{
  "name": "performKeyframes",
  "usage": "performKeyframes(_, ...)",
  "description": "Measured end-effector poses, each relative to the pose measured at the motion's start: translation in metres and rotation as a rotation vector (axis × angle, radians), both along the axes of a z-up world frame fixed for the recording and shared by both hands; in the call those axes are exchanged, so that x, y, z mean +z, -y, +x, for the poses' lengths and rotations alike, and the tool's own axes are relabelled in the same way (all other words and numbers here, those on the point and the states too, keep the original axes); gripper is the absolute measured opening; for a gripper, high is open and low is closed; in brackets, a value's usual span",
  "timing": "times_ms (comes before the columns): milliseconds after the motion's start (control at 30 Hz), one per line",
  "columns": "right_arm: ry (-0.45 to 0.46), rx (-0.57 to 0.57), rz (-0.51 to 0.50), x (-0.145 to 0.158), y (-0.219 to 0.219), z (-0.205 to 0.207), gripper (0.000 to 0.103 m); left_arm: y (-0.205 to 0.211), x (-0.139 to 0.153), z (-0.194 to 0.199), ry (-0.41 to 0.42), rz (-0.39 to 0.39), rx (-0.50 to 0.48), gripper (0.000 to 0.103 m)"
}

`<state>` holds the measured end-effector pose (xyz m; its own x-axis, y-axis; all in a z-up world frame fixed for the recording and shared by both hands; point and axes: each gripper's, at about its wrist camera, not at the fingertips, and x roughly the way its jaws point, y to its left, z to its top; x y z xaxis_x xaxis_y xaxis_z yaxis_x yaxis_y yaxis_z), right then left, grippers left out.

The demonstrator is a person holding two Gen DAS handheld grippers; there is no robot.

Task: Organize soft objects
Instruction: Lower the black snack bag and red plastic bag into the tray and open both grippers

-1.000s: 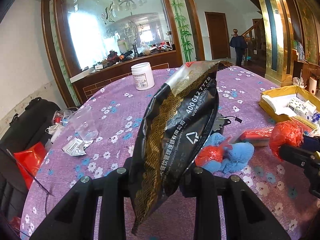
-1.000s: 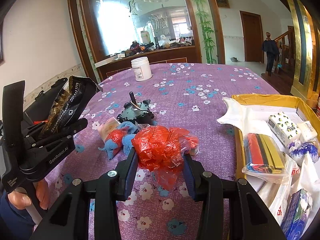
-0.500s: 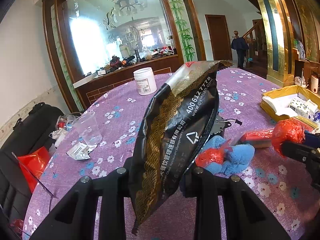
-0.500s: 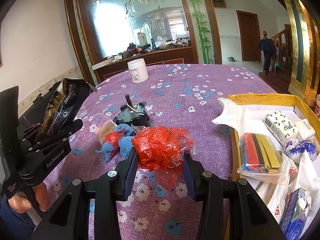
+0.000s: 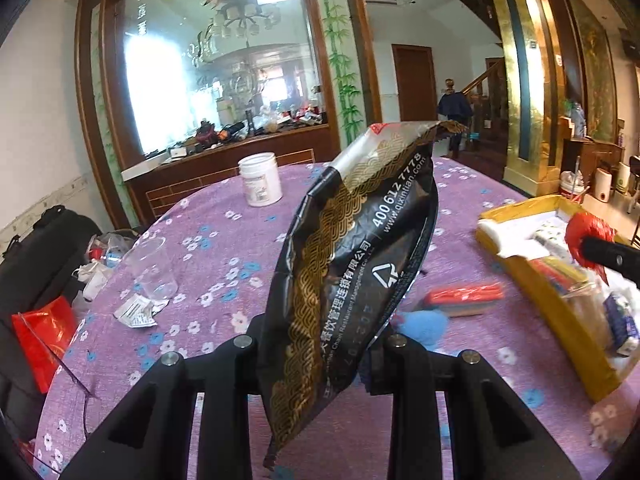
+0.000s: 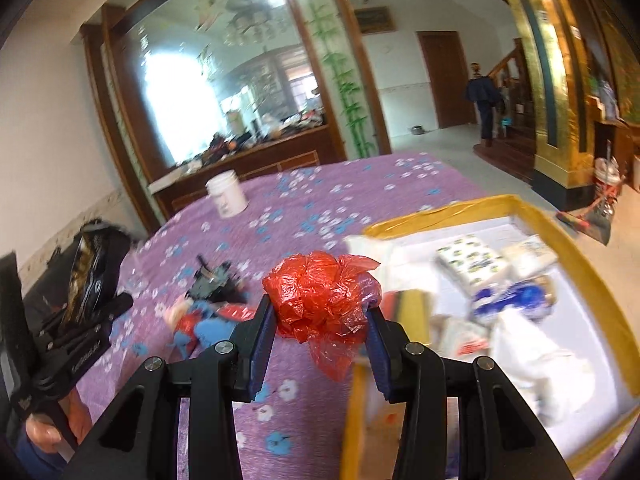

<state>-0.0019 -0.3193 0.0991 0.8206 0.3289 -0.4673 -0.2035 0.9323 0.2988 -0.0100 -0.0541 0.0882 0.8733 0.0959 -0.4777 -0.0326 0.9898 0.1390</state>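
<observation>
My left gripper (image 5: 320, 346) is shut on the lower part of a black and gold foil bag (image 5: 352, 264), which stands tilted up above the purple flowered table (image 5: 224, 240). My right gripper (image 6: 318, 320) is shut on a crumpled red plastic bag (image 6: 320, 296) and hangs over the near left rim of the yellow box (image 6: 440, 212). That red plastic bag (image 5: 588, 232) also shows at the right edge of the left wrist view, above the yellow box (image 5: 560, 312). A blue and red plush toy (image 6: 200, 328) lies on the cloth between the grippers.
The box holds a tissue pack (image 6: 472, 264), white cloth and a blue and white item (image 6: 516, 296). A white jar (image 5: 260, 184), a clear cup (image 5: 154, 264), a red packet (image 5: 464, 296) and a dark toy (image 6: 212, 284) sit on the table. A person (image 5: 454, 108) stands far back by the stairs.
My right gripper has swung right and up with the red bag, from over the cloth to the box's rim. The left gripper has lifted a little with the foil bag.
</observation>
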Motion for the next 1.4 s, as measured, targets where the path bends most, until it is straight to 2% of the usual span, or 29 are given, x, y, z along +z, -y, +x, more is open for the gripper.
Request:
performKeyframes(167,0.005,-0.056,0.044,0.005,0.031,-0.001,0.046,0.028,0.006,-0.001,-0.009,-0.009,-0.059,0.028)
performKeyframes(467,-0.018,-0.138,0.113,-0.003,0.087,-0.006,0.046,0.109,0.007,0.002,-0.033,-0.002,-0.193,0.028)
performKeyframes(767,-0.05,-0.226,0.143,-0.015,0.137,-0.016,0.047,0.19,-0.005,0.009,-0.101,0.003,-0.329,0.028)
performKeyframes(900,-0.07,-0.261,0.146,-0.02,0.154,-0.018,0.047,0.217,-0.015,0.02,-0.171,-0.03,-0.372,0.028)
performKeyframes(1167,-0.134,-0.298,0.136,-0.034,0.172,-0.016,0.047,0.243,-0.034,0.043,-0.3,-0.11,-0.421,0.028)
performKeyframes(1400,-0.159,-0.299,0.091,-0.04,0.163,-0.008,0.048,0.242,-0.042,0.046,-0.304,-0.112,-0.452,0.028)
